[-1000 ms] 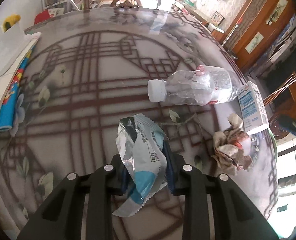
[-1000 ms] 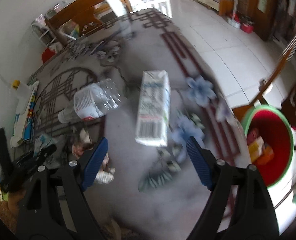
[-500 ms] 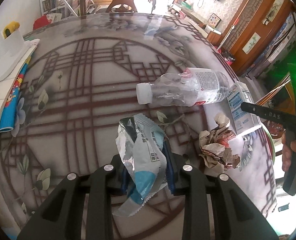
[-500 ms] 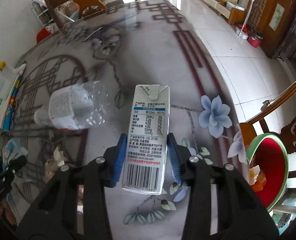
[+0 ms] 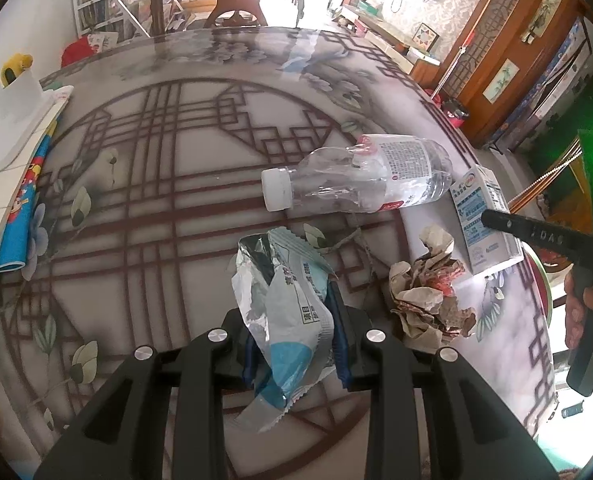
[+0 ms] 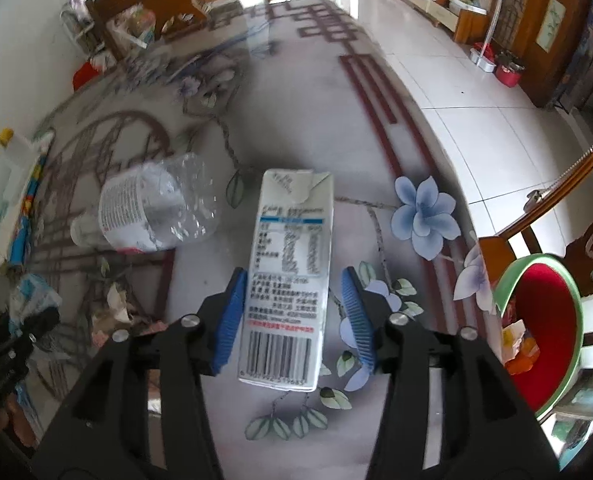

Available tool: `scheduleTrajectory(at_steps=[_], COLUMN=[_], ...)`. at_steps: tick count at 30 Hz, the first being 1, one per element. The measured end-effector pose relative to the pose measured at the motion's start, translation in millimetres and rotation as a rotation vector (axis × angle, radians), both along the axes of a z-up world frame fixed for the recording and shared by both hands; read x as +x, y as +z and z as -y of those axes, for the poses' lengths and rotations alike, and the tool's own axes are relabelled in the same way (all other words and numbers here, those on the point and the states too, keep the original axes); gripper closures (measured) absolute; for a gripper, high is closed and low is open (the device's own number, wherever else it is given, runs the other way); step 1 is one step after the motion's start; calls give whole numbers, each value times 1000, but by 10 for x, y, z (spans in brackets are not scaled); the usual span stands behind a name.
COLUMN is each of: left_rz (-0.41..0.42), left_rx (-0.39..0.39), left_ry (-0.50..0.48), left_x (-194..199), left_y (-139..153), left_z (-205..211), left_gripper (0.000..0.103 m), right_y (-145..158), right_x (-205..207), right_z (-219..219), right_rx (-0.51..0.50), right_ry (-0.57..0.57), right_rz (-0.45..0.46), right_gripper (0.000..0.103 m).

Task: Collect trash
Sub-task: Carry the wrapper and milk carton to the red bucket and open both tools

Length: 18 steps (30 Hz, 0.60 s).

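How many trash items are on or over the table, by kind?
Plastic bottle: 1
Drink carton: 1
Foil wrapper: 1
Crumpled paper wad: 1
Total: 4

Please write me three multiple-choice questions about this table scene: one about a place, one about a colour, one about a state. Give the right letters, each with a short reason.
1. Where does the crumpled paper lie?
A) inside a cupboard
B) on the table, near the milk carton
C) on a chair seat

2. What colour is the inside of the bin?
A) red
B) blue
C) black

3. How is the plastic bottle?
A) upright, cap off
B) on its side, cap on
C) upright, cap on

Answers:
1 B: it rests on the tabletop close to the carton.
2 A: its inner wall is red, under a green rim.
3 B: it lies flat with its white cap on.
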<state>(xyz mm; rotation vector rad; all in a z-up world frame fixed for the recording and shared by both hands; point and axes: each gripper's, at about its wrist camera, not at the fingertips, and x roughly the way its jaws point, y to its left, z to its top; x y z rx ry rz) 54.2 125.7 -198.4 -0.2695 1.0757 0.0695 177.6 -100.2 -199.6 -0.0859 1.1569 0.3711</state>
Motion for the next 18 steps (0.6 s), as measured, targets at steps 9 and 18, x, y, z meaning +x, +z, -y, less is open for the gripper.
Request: scheduleTrajectory(at_steps=[9, 18], left_rz=[34, 79], left_rx=[1, 11], left_ry=[12, -25], left_x=[-82, -177], left_y=[132, 324], left_z=[60, 260], left_gripper=[76, 76], right_y=[272, 672], right_x=[-215, -536], right_z=[63, 329], right_rx=[108, 200], right_ry=[-11, -57], right_rz=[32, 109], right_gripper=[64, 65])
